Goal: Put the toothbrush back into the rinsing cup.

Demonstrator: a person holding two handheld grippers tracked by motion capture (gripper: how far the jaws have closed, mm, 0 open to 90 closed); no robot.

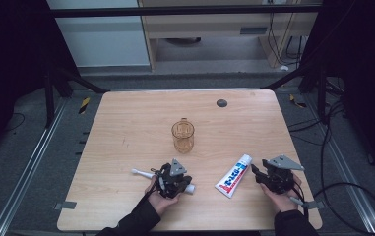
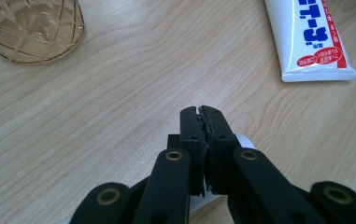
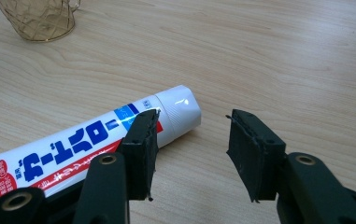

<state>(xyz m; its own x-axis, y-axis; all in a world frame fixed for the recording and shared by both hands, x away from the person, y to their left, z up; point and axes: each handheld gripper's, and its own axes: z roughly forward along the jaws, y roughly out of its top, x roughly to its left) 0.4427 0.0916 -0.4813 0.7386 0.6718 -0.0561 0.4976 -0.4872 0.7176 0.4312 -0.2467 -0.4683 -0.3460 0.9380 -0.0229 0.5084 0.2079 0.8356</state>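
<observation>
Your left claw [image 2: 202, 112] is clamped on the toothbrush [image 1: 143, 173] lying flat on the counter [image 1: 126, 128]; lift it level toward the amber cup [image 1: 183, 135]. Your right claw [image 3: 192, 140] stands apart just beside the toothpaste tube [image 3: 96, 140]; centre it before closing.

Toothbrush [image 1: 143, 173] mid-handle hidden under left gripper [image 1: 174, 180]. Cup [image 2: 28, 29] top cut off by frame edge. Toothpaste tube [image 3: 91, 142] print unreadable.

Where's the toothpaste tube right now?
In the high view the toothpaste tube lies flat on the wooden table, near its front edge, just left of the right gripper and right of the left gripper; the amber cup stands behind it.
</observation>
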